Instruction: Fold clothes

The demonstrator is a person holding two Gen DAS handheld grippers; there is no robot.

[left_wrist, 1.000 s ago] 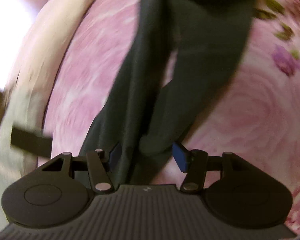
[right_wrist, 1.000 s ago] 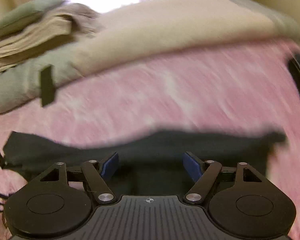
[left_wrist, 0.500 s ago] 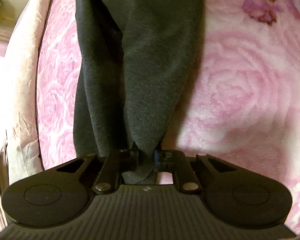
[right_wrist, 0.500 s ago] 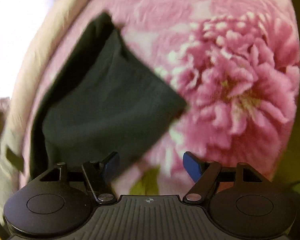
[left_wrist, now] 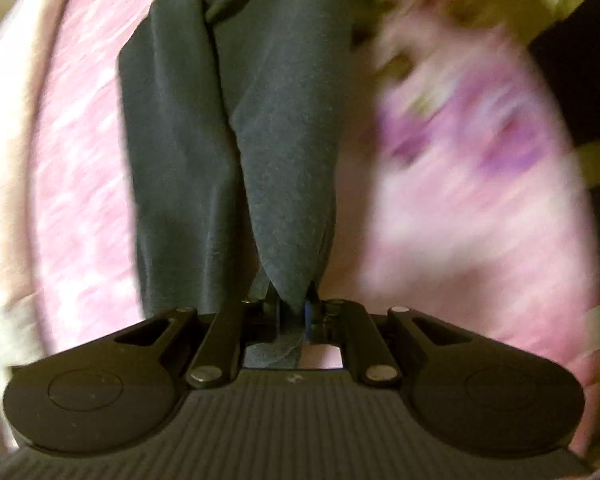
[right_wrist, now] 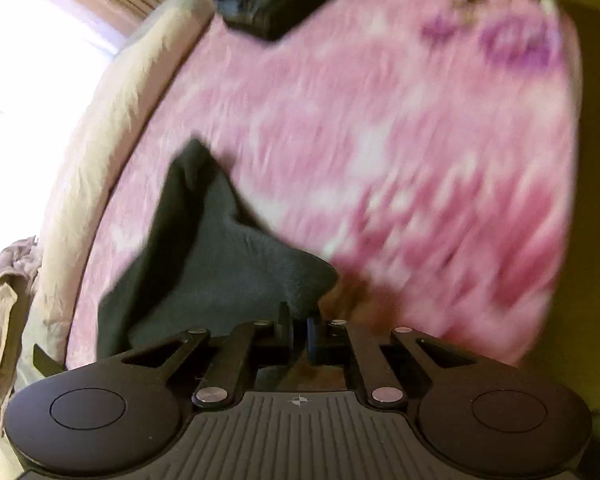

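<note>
Both tools pinching the dark garment above the bed

We are holding the dark garment [left_wrist: 284, 140] off the pink bedspread [right_wrist: 380, 168], left tool [left_wrist: 294, 308] and right tool [right_wrist: 299, 326] each clamped on a corner (thin bites); a quick swing could be tugging one free.

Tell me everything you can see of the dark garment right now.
The dark garment is charcoal grey, soft and matte, like fleece or knit, with no print visible. It is bunched into long vertical folds and stretches away over the pink floral blanket. The left gripper has its jaws shut on a pinched edge, a scrap poking behind them. In the right wrist view, a corner meets the right gripper, whose jaws look shut on it. Both views are blurred.
</note>
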